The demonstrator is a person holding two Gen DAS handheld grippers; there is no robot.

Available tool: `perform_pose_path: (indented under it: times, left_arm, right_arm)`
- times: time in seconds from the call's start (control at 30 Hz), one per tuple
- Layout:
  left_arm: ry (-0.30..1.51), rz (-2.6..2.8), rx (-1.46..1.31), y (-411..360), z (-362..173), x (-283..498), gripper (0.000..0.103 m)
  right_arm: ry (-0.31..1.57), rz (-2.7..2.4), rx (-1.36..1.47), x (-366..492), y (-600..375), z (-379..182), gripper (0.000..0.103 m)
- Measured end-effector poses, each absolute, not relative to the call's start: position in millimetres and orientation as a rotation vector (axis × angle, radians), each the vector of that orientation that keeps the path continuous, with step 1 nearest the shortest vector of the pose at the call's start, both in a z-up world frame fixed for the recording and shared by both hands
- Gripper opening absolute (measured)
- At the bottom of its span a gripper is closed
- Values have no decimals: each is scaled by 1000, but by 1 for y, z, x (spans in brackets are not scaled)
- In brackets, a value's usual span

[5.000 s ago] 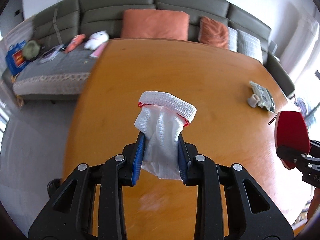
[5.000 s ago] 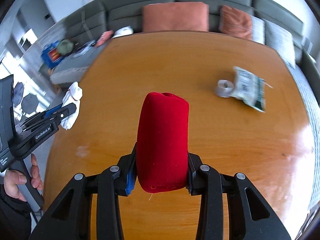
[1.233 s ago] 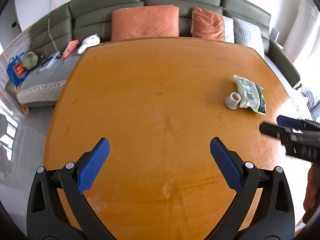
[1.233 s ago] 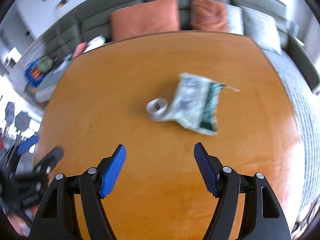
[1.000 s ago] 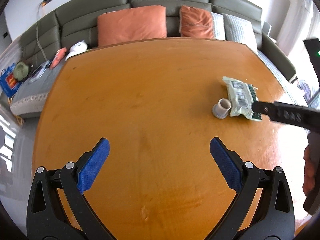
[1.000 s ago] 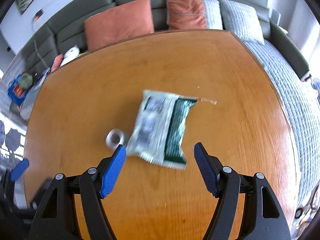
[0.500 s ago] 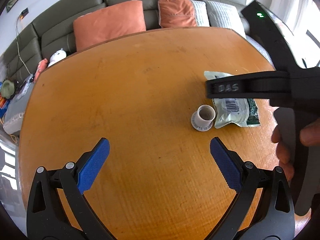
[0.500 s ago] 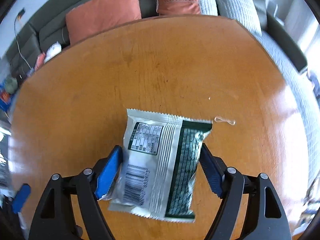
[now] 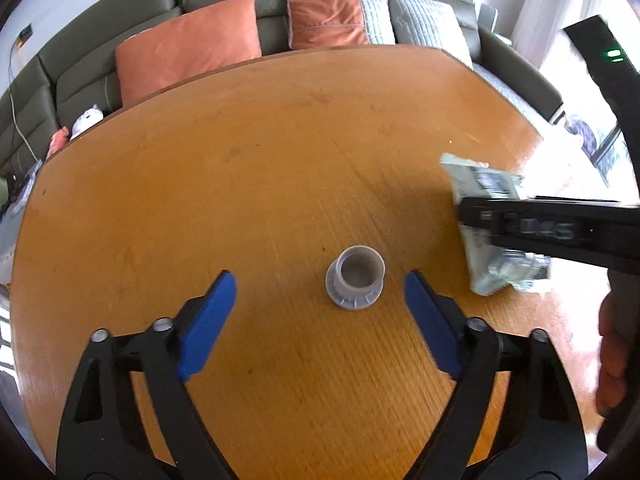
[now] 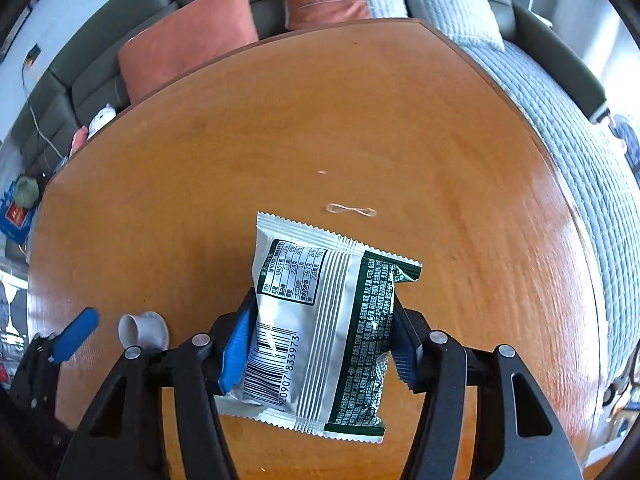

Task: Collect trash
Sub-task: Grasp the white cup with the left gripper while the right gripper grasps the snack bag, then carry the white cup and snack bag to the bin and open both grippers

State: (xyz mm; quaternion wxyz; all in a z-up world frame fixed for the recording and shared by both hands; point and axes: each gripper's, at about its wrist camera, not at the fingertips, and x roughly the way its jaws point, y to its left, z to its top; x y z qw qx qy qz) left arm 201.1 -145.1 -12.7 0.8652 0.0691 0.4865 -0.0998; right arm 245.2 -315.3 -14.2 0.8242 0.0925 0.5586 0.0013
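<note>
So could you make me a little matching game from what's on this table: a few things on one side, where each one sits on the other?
Things:
1. snack packet
2. small grey cup
3. clear rubber band

Places:
A. loose on the wooden table, just beyond the packet
B. between the closing right hand-held gripper pads
C. between the left hand-held gripper pads, untouched

Pairs: 1-B, 2-C, 3-A

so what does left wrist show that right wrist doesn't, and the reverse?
Left wrist only: the cup's open mouth, standing free between the closing left tool's pads, untouched; the right tool's body from the side.
Right wrist only: the snack packet's label and barcode, the blue pads closing against its sides; a rubber band beyond it.
Both: the table, cup, packet, sofa cushions.
</note>
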Motion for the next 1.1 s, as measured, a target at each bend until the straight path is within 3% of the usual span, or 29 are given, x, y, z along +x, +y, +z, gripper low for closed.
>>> perform_pose_path:
  times: [0.03, 0.1, 0.2, 0.6, 1.1]
  left_arm:
    - [1024, -214, 149, -146, -16, 203, 67]
    - [1030, -219, 140, -148, -20, 206, 48]
    - [1012, -226, 124, -147, -20, 207, 31]
    - [971, -230, 68, -117, 1, 184, 31]
    - [915, -139, -9, -27, 40, 111, 31]
  right_arm:
    - [1187, -2, 197, 245, -316, -14, 60]
    - [1185, -11, 192, 246, -313, -14, 60]
    - [1186, -12, 189, 246, -312, -14, 60]
    - [1180, 37, 168, 227, -294, 3, 60]
    - [1174, 145, 104, 157, -214, 38, 60]
